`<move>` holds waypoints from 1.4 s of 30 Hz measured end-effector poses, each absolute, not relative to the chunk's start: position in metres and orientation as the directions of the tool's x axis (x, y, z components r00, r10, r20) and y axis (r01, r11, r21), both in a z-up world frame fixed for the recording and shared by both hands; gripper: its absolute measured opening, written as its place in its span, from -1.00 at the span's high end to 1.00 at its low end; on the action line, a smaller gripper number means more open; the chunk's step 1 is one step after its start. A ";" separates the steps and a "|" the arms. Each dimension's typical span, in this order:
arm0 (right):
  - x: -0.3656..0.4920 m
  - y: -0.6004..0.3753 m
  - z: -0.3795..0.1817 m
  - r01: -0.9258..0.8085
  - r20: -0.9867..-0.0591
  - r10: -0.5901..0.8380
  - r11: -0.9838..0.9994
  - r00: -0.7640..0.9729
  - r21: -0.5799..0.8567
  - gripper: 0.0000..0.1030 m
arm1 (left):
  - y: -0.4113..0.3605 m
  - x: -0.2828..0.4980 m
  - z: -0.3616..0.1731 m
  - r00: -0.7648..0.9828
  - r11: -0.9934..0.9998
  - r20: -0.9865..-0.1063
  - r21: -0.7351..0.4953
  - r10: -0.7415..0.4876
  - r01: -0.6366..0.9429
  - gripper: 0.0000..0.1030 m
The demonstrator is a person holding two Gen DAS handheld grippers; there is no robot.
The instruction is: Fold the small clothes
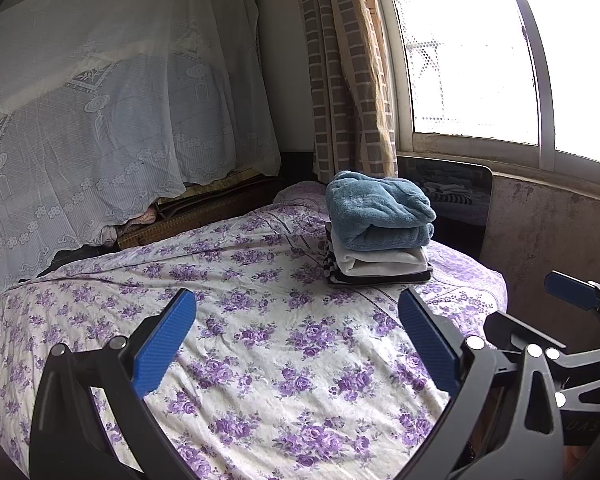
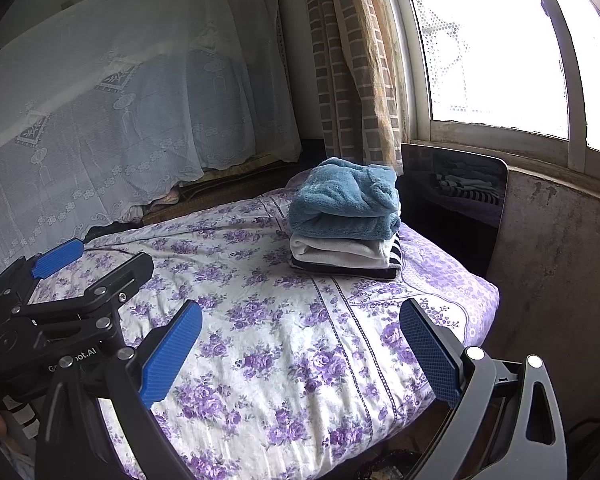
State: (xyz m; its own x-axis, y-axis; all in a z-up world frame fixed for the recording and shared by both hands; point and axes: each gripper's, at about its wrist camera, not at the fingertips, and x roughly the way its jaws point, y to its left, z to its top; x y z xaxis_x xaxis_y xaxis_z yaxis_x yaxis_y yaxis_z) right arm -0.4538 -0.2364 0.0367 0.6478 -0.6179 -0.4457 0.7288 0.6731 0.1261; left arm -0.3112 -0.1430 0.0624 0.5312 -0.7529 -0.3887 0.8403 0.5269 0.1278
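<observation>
Floral bedsheet (image 1: 260, 360) bare in front of both grippers, left gripper (image 1: 296, 308) and right gripper (image 2: 300, 320) each hovering with fingers spread wide, nothing held; folded clothes stack (image 1: 376, 228) sits beyond them near the window (image 1: 480, 60).

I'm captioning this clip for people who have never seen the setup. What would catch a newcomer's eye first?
Probably the stack of folded clothes at the far side of the bed, near the window: a fluffy blue garment on top, white and striped pieces beneath. Next, the purple-flowered bedsheet filling the foreground, and both the left gripper and right gripper hanging open over it, holding nothing.
</observation>
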 end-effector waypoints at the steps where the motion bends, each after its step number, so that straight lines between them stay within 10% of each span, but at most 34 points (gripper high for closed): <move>1: -0.454 -0.236 0.037 0.729 -0.445 -0.618 0.673 0.648 0.126 -0.93 | -0.143 -0.311 0.062 0.531 0.526 -0.388 0.127 -0.753 0.841 -0.91; 42: -0.452 -0.238 0.037 0.730 -0.449 -0.618 0.671 0.646 0.127 -0.93 | -0.151 -0.312 0.058 0.529 0.526 -0.405 0.128 -0.746 0.841 -0.91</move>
State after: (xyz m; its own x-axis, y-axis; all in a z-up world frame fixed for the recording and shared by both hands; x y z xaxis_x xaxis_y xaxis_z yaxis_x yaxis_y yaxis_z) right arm -0.4517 -0.2376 0.0369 0.6457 -0.6175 -0.4491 0.7302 0.6713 0.1269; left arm -0.3123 -0.1506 0.0583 0.5288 -0.7461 -0.4047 0.8406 0.5264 0.1278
